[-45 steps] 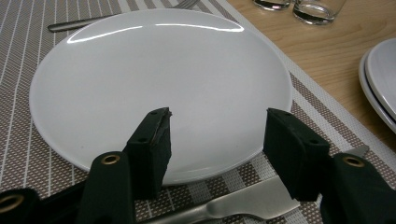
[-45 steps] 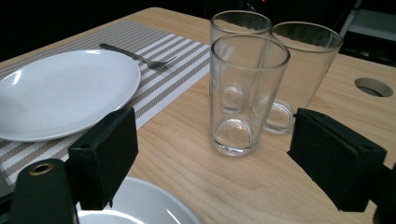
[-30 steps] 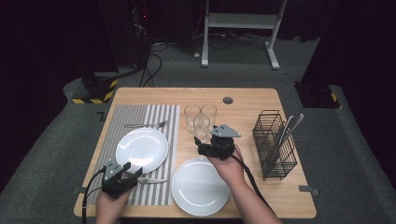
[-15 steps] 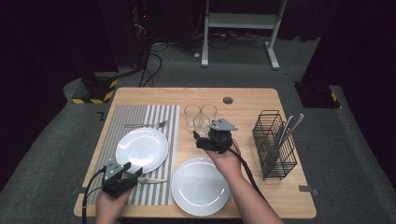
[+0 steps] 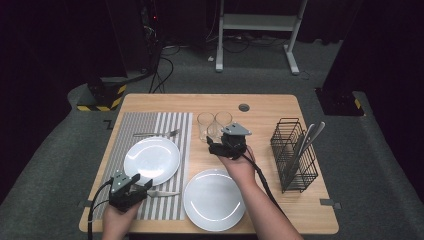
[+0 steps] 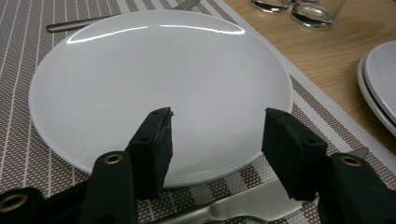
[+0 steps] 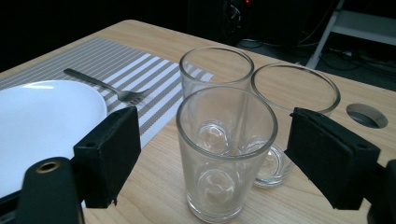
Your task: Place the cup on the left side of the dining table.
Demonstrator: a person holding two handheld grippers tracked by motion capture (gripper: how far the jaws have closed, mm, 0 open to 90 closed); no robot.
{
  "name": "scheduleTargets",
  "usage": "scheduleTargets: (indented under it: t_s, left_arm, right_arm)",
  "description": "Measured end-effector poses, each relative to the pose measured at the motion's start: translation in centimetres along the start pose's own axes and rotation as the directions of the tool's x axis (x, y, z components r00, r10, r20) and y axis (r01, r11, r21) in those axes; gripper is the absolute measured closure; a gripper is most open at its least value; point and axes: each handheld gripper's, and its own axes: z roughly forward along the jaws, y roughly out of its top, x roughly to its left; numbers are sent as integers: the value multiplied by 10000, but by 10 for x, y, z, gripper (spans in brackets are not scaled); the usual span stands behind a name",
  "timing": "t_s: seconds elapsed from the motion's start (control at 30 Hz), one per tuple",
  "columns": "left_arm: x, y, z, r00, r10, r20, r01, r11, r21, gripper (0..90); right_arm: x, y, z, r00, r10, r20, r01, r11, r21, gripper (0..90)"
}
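Note:
Three clear glasses stand in a cluster at mid-table. In the right gripper view the nearest glass (image 7: 227, 149) sits between the open jaws of my right gripper (image 7: 217, 140), and neither jaw touches it. Behind it stand a second glass (image 7: 215, 70) and a third glass (image 7: 295, 93). From above, the right gripper (image 5: 214, 142) is just in front of the glasses (image 5: 214, 125). My left gripper (image 6: 217, 135) is open over the near rim of a white plate (image 6: 154, 88), with a knife (image 6: 252, 205) lying under it. The high view has this gripper (image 5: 141, 184) at the striped placemat's (image 5: 170, 210) front.
A fork (image 5: 156, 133) lies on the placemat beyond the plate (image 5: 151, 159). A second white plate (image 5: 214, 199) rests on bare wood at the front. A black wire rack (image 5: 295, 155) holding cutlery stands at the right. A round cable hole (image 5: 244, 107) is behind the glasses.
My right gripper has moved forward towards the glasses, so the nearest one now stands between its jaws. The left gripper has stayed where it was.

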Motion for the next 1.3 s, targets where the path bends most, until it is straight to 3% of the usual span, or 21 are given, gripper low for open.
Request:
scheduleTargets:
  t_s: [0.4, 0.73, 1.3]
  left_arm:
    - [1, 0, 0, 10000, -64, 55, 65, 10000, -12, 430]
    - [1, -1, 0, 9999, -77, 82, 77, 10000, -11, 433]
    - [2, -1, 0, 9999, -110, 132, 110, 9999, 27, 434]
  right_arm:
    - [-4, -7, 19, 9997, 180, 190, -185, 9993, 311, 179]
    - [-3, -10, 30, 9998, 82, 188, -86, 9997, 238, 183]
    - [-1, -13, 38, 9987, -31, 515, 21, 9998, 201, 283]
